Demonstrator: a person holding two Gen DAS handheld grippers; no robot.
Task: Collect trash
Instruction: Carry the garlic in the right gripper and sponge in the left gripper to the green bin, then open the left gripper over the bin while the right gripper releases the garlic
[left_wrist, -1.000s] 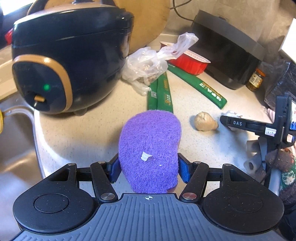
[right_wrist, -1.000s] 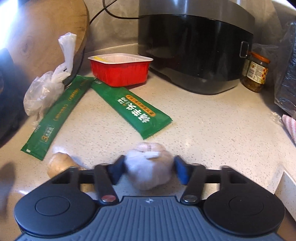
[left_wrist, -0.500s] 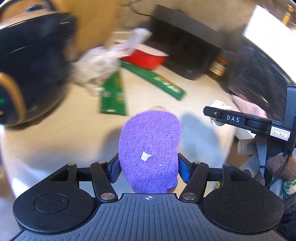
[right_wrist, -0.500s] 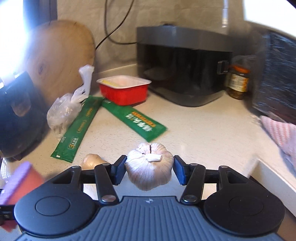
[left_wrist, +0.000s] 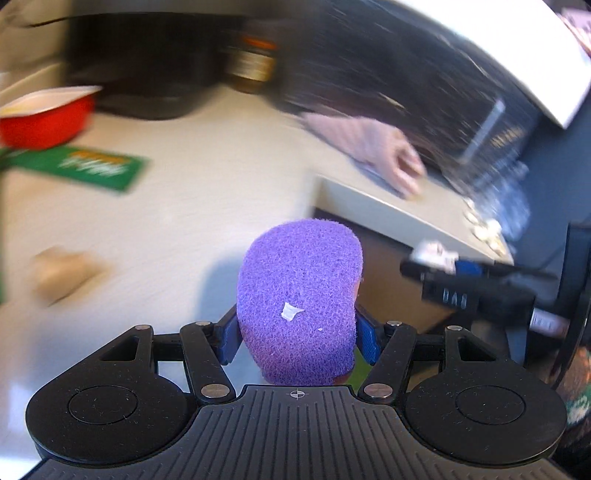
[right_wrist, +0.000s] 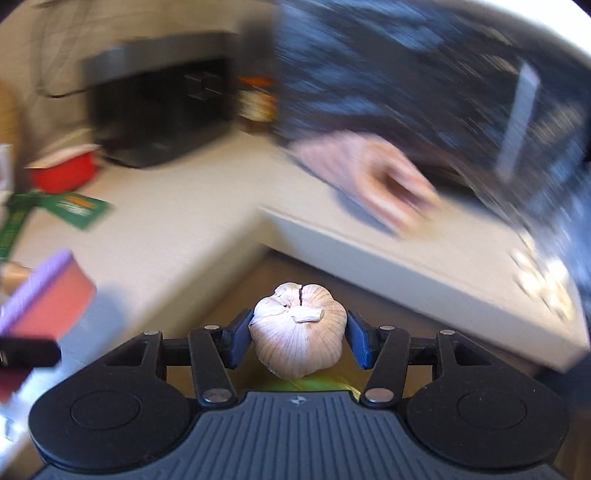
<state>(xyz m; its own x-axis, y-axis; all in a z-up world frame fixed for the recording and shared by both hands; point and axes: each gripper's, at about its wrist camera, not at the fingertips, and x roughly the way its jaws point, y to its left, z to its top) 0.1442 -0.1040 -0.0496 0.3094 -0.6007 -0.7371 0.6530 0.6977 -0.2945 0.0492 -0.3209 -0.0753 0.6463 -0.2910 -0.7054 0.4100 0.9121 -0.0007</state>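
My left gripper (left_wrist: 297, 336) is shut on a purple scouring sponge (left_wrist: 299, 295) with a small white scrap stuck to its top. In the right wrist view that sponge (right_wrist: 44, 288) shows at the left edge, purple over a red underside. My right gripper (right_wrist: 298, 338) is shut on a whole garlic bulb (right_wrist: 298, 328), held past the counter's front edge (right_wrist: 406, 273) over the gap below. From the left wrist view, the right gripper (left_wrist: 461, 277) shows at the right with the garlic (left_wrist: 434, 253) at its tip. Both views are blurred by motion.
On the pale counter (left_wrist: 184, 206) lie a green packet (left_wrist: 92, 166), a red tray (left_wrist: 44, 118), a ginger piece (left_wrist: 62, 273) and a pink cloth (right_wrist: 376, 177). A black appliance (right_wrist: 159, 107) and a jar (left_wrist: 255, 62) stand behind. Something yellow-green (right_wrist: 314, 386) shows below the garlic.
Both grippers have swung to the right, off the middle of the counter toward its corner edge, each keeping its hold. The rice cooker and plastic bag have left the views.
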